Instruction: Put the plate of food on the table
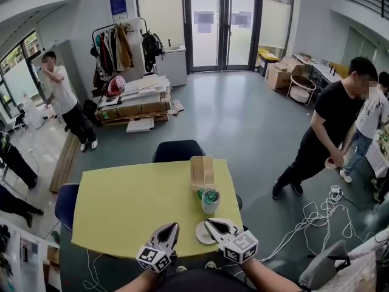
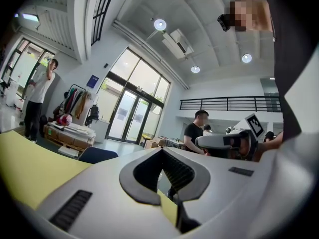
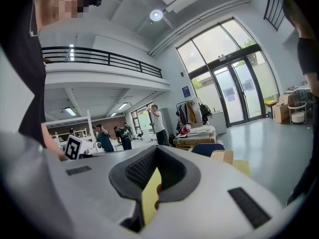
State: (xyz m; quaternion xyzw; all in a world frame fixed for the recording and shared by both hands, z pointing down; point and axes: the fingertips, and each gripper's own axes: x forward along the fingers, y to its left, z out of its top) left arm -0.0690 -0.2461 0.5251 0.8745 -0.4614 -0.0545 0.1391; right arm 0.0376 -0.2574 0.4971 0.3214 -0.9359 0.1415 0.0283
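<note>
A small white plate (image 1: 202, 234) lies on the yellow-green table (image 1: 127, 205) near its front right edge, and I cannot make out any food on it. My right gripper (image 1: 211, 224) hovers over the plate's near side and hides part of it. Its jaws are shut and hold nothing. My left gripper (image 1: 172, 227) sits a little to the plate's left, above the table's front edge, also shut and empty. In the left gripper view, the left gripper (image 2: 169, 187) points up across the room, with the right gripper's marker cube (image 2: 254, 125) to its right.
A green lidded cup (image 1: 209, 200) stands just behind the plate, and a beige box (image 1: 202, 172) lies behind that. Two dark blue chairs (image 1: 177, 150) stand at the table's far and left sides. White cables (image 1: 316, 215) trail on the floor to the right. People stand around the room.
</note>
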